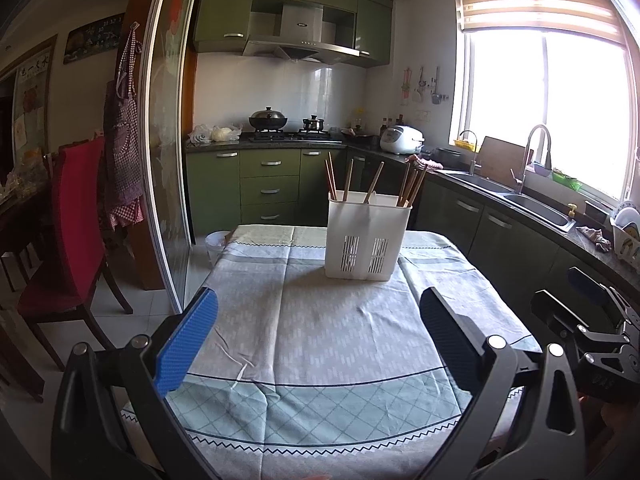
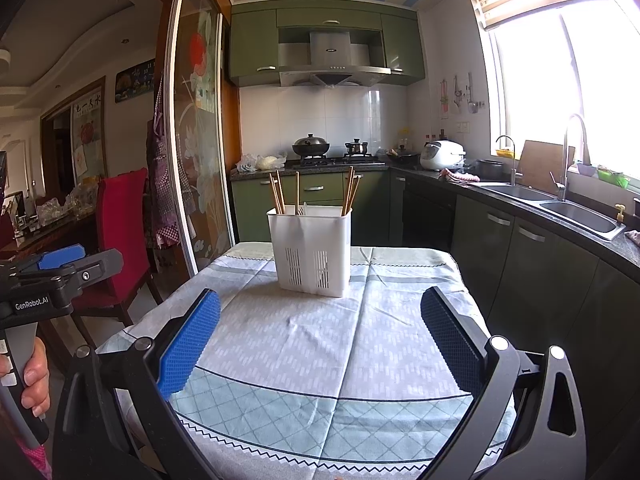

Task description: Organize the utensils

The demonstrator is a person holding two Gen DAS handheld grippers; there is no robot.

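Observation:
A white slotted utensil holder point(image 1: 367, 237) stands upright on the far half of the table, with several wooden chopsticks point(image 1: 373, 188) sticking out of it. It also shows in the right wrist view point(image 2: 311, 251) with its chopsticks point(image 2: 278, 197). My left gripper point(image 1: 318, 338) is open and empty, held over the near part of the table, well short of the holder. My right gripper point(image 2: 320, 340) is open and empty too, likewise short of the holder. The right gripper shows at the right edge of the left wrist view point(image 1: 588, 312); the left gripper shows at the left edge of the right wrist view point(image 2: 60, 268).
The table point(image 1: 320, 360) wears a pale patterned cloth. A red chair point(image 1: 76, 216) stands left of it beside a glass sliding door point(image 1: 168, 160). A small white bin point(image 1: 218, 245) sits on the floor. Green kitchen cabinets, a stove and a sink counter point(image 1: 520, 200) run behind and to the right.

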